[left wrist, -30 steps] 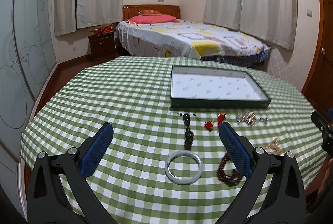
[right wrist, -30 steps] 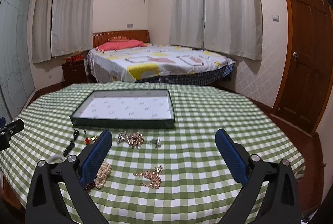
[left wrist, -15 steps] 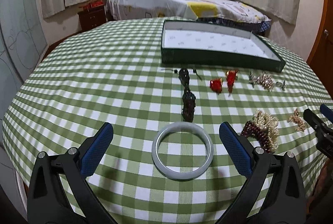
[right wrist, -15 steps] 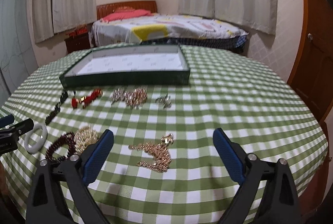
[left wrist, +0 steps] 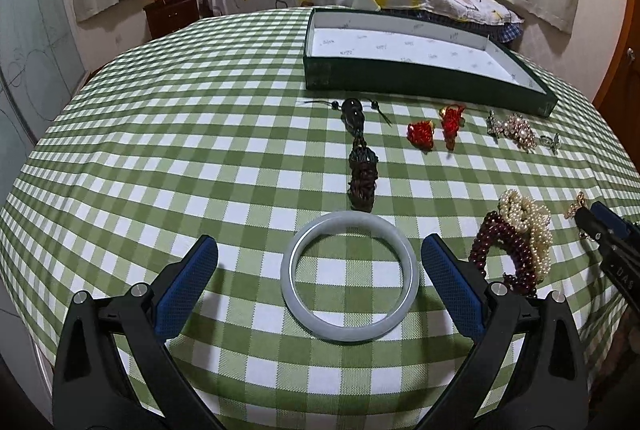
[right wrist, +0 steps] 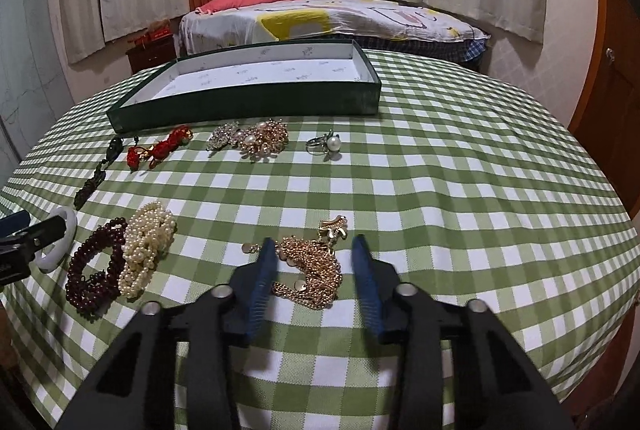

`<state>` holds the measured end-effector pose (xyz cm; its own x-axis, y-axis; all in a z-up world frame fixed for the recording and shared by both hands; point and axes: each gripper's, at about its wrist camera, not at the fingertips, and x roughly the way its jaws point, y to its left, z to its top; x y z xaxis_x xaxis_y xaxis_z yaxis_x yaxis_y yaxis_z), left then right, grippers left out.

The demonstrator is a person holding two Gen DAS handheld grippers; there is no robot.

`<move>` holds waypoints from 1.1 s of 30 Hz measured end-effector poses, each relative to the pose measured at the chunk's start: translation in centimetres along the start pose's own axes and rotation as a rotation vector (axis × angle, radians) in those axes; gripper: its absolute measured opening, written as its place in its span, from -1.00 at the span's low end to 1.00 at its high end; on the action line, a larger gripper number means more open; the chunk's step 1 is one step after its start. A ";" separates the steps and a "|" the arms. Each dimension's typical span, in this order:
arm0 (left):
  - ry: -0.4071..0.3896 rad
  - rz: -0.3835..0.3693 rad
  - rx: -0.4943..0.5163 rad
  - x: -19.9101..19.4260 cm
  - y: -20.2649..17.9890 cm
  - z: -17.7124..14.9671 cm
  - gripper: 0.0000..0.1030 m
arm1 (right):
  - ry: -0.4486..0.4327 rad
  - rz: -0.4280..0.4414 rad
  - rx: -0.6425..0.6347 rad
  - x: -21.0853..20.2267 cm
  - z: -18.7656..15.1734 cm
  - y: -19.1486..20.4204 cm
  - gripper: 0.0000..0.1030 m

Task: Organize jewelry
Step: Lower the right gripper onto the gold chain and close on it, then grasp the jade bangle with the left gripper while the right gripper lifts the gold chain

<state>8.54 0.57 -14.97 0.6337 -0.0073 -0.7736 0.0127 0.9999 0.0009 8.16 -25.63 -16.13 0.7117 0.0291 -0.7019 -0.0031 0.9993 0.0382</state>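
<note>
The green tray [left wrist: 424, 80] sits at the far side of the worktop [left wrist: 180, 134] with nothing in it, and every piece of jewelry lies on the checked cloth on the near side of the tray. The left tool [left wrist: 320, 282] hangs low with its jaws spread wide to either side of the pale bangle [left wrist: 350, 276], touching nothing. The bangle looks rigid, smooth and probably brittle, so it is likely to slip if pinched across its polished face; a hold across one section of the ring, one finger inside and one outside, seems safest, and it should be set down gently rather than dropped. The right tool [right wrist: 314, 256] has its jaws partly closed around the gold chain [right wrist: 314, 272], which lies heaped well in front of the tray; whether the pads already touch it I cannot tell. That chain is limp and light and will drape and trail, so gripping the thick middle of the heap should carry most of it. Between bangle and chain lie the dark red bead strand [right wrist: 94, 276] and the pearl strand [right wrist: 148, 246], touching each other and likely to snag together.
</note>
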 end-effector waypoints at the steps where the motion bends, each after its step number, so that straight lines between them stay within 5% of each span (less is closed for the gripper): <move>1: 0.008 -0.002 0.002 0.2 -0.1 0.0 0.92 | 0.000 0.001 0.003 0.0 0.0 0.0 -0.39; 19: 0.039 -0.005 0.004 0.9 0.1 -0.3 0.91 | 0.000 0.020 0.011 0.1 0.1 0.0 -0.62; 27: 0.016 -0.027 0.030 0.3 -0.5 -0.3 0.35 | 0.000 0.024 0.013 0.1 0.1 0.0 -0.67; 33: 0.016 -0.030 0.028 0.3 -0.5 -0.3 0.34 | 0.001 0.033 0.015 0.0 0.1 0.1 -0.74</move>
<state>8.51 0.09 -15.42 0.6202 -0.0369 -0.7836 0.0535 0.9986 -0.0047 8.24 -25.54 -16.09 0.7104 0.0625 -0.7010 -0.0162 0.9972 0.0725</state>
